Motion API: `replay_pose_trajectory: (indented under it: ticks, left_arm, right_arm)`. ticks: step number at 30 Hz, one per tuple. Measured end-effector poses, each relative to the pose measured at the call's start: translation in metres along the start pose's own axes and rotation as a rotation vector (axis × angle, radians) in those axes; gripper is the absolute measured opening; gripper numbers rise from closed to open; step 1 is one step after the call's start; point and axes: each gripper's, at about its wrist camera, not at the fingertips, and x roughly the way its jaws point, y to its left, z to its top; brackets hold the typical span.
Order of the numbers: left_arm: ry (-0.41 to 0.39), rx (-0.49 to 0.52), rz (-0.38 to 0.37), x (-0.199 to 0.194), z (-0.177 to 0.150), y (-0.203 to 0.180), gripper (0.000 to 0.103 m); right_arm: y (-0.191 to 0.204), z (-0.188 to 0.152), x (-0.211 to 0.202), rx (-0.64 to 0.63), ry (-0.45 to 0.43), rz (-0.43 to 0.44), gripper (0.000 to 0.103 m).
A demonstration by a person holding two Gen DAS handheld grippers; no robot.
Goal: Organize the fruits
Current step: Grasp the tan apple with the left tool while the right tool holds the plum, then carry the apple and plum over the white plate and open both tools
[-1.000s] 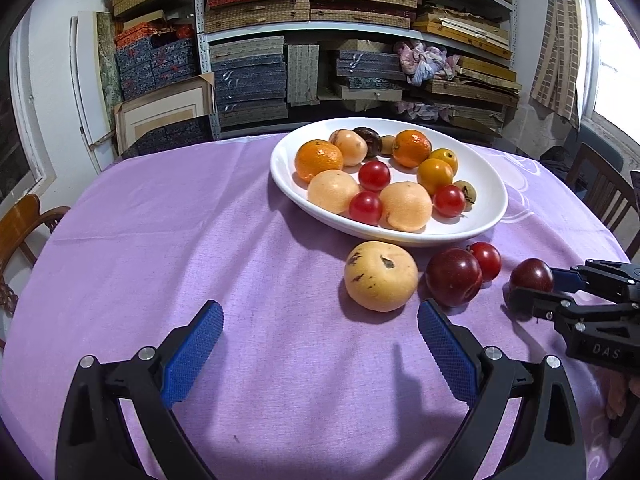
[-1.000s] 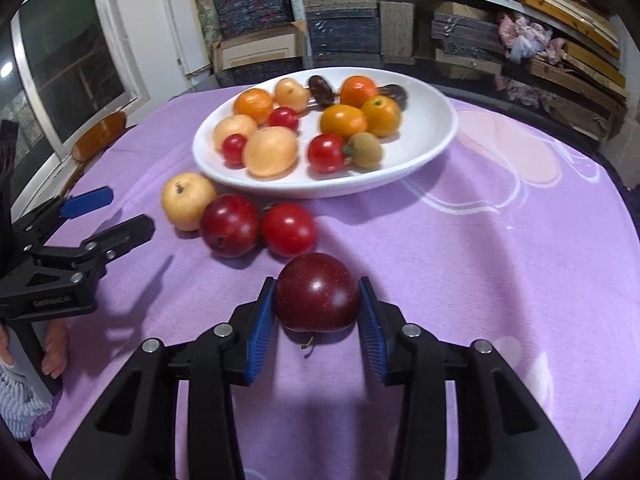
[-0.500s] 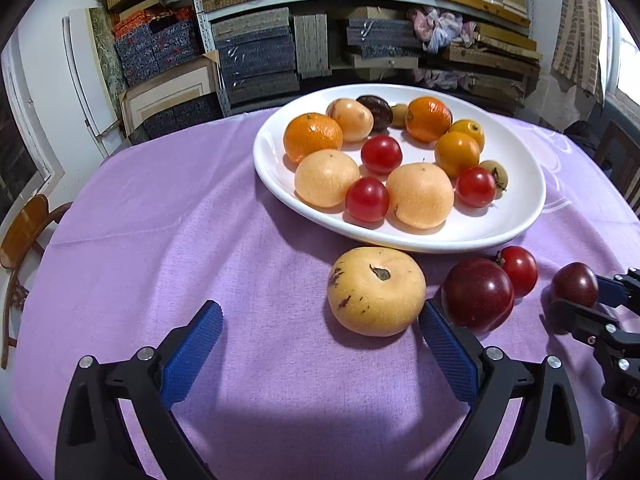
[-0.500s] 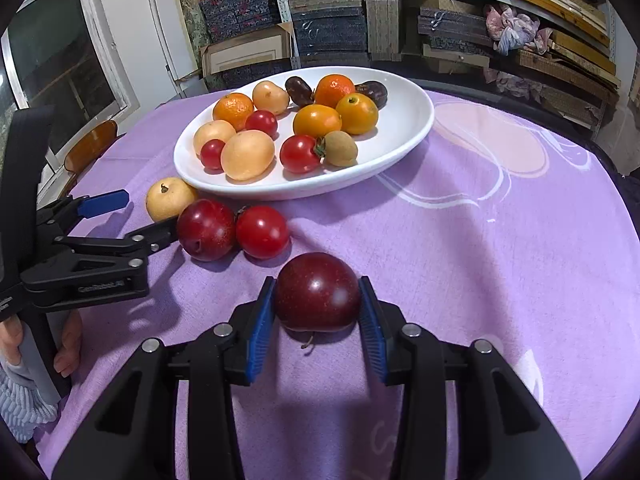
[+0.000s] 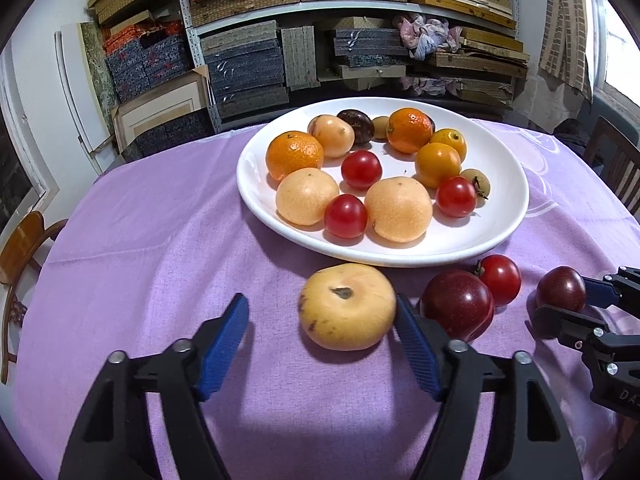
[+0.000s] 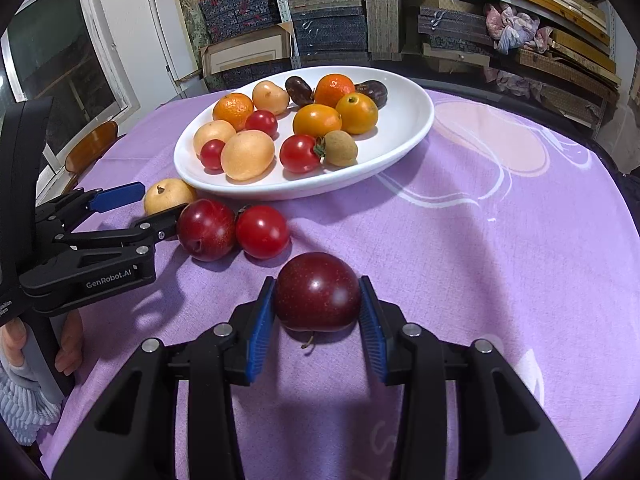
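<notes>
On the purple cloth, just in front of the white plate (image 5: 480, 236), lies a yellow speckled fruit (image 5: 347, 312). It sits between the jaws of my left gripper (image 5: 320, 304), which are closing. The right pad touches it and the left pad stands apart. Beside it to the right lie a dark red plum (image 5: 456, 308) and a red tomato (image 5: 500, 280). My right gripper (image 6: 317, 284) is shut on another dark plum (image 6: 316, 292) that rests on the cloth. The plate (image 6: 400, 120) holds several oranges, peach-coloured fruits and tomatoes.
Shelves stacked with boxes (image 5: 248, 68) stand behind the table. A wooden chair (image 5: 20, 248) is at the left edge and another chair (image 5: 616, 160) at the right. A person's hand (image 6: 68, 348) grips the left tool's handle.
My left gripper has come forward to the yellow fruit and its jaws have narrowed around it. The right gripper and its plum have stayed put.
</notes>
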Motion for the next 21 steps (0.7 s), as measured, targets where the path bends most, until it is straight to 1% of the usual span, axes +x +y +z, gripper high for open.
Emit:
replay_pose_trajectory:
  ticks: [3, 4, 10, 13, 16, 21]
  left_arm:
    - [-0.004, 0.017, -0.016, -0.001, 0.0, -0.003, 0.05]
    - [-0.006, 0.02, -0.018, -0.001, 0.0, -0.004, 0.047]
    - [-0.014, 0.0, -0.041, -0.001, 0.001, -0.001, 0.047]
    - [-0.044, -0.001, -0.032, -0.007, -0.001, -0.002, 0.047]
    - [-0.079, 0.019, -0.013, -0.016, -0.006, -0.006, 0.047]
    - [-0.119, 0.003, -0.017, -0.033, -0.008, -0.004, 0.047]
  right_arm:
    - [0.0, 0.0, 0.0, 0.0, 0.0, 0.0, 0.041]
    - [0.0, 0.0, 0.0, 0.0, 0.0, 0.0, 0.041]
    - [0.0, 0.0, 0.0, 0.0, 0.0, 0.0, 0.04]
    - [0.0, 0.0, 0.0, 0.001, 0.0, 0.001, 0.04]
    - [0.0, 0.0, 0.0, 0.001, -0.002, 0.002, 0.04]
    - [0.005, -0.001, -0.006, -0.001, -0.026, 0.016, 0.04]
